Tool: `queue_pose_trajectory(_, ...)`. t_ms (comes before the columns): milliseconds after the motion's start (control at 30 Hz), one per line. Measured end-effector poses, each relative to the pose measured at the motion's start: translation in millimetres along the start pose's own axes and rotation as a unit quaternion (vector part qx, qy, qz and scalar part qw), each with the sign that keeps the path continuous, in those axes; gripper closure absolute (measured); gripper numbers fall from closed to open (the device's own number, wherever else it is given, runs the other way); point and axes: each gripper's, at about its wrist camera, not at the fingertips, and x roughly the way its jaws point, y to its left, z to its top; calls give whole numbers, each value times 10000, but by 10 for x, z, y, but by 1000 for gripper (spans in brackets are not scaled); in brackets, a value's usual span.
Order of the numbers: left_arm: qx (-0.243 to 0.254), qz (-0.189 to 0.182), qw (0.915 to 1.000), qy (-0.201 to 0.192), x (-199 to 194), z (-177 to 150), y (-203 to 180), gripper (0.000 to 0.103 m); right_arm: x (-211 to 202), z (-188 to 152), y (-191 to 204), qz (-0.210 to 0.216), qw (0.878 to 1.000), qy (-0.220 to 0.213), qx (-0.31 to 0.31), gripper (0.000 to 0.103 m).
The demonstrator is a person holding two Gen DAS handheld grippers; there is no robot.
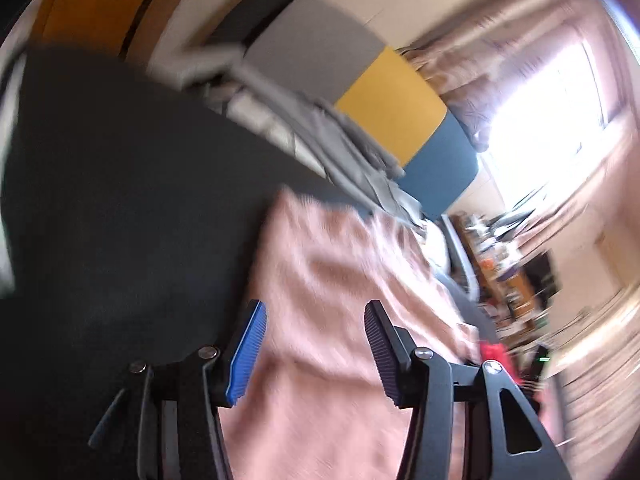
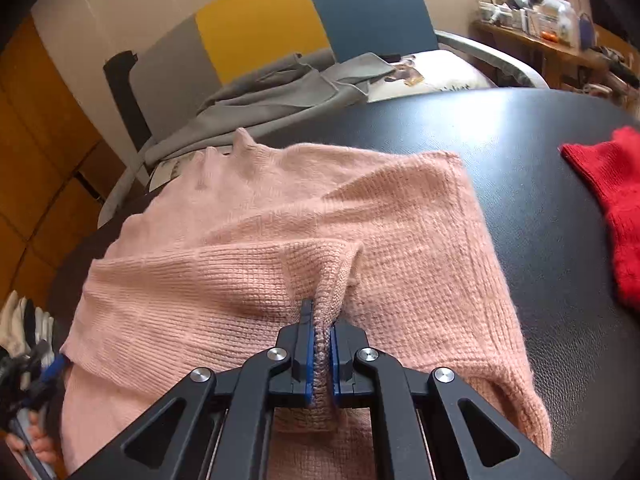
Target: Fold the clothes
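Observation:
A pink knitted sweater [image 2: 304,240] lies spread on the black table [image 2: 520,128]. My right gripper [image 2: 320,320] is shut on a pinched-up ridge of its knit near the front edge. In the blurred left wrist view the same pink sweater [image 1: 332,288] lies below my left gripper [image 1: 316,312], whose jaws stand apart with nothing between them; the blue pad [image 1: 250,348] hangs above the cloth. The left gripper also shows at the bottom left of the right wrist view, in a person's hand [image 2: 36,444].
A red knitted garment [image 2: 608,204] lies on the table at the right. Behind the table, a grey garment [image 2: 280,92] is draped over a chair with grey, yellow and blue back panels [image 2: 260,20]. Cluttered shelves [image 2: 560,20] stand far right.

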Motion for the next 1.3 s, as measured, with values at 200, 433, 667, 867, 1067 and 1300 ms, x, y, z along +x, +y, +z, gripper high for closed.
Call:
queue_pose_trajectory(200,467,336,9962,652,705,712,106,49,3,-36,-23,91,9999,52,104,96)
queue_pose_trajectory(433,674,-75,9835,1676,1393,881,166,48,8,-5,-91,300,9991,197,213,93)
queue_pose_trajectory(667,926,-320,9878,1208,1266,775,60,93,30,86,-2,361,9987,357,3,93)
queue_pose_trajectory(867,624,-114,9967,503,1040,674,198,93,-230,277,312,-160,9965,-69,-817,96)
queue_pose_trajectory(1067,659,618,9939,638,1241,579,179,87,41,241,365,-579,9923,124,-1085,96)
queue_pose_trajectory(1300,516,1617,9855,-63,757,653,165,72,159,202,189,-370,9973,113,-617,96)
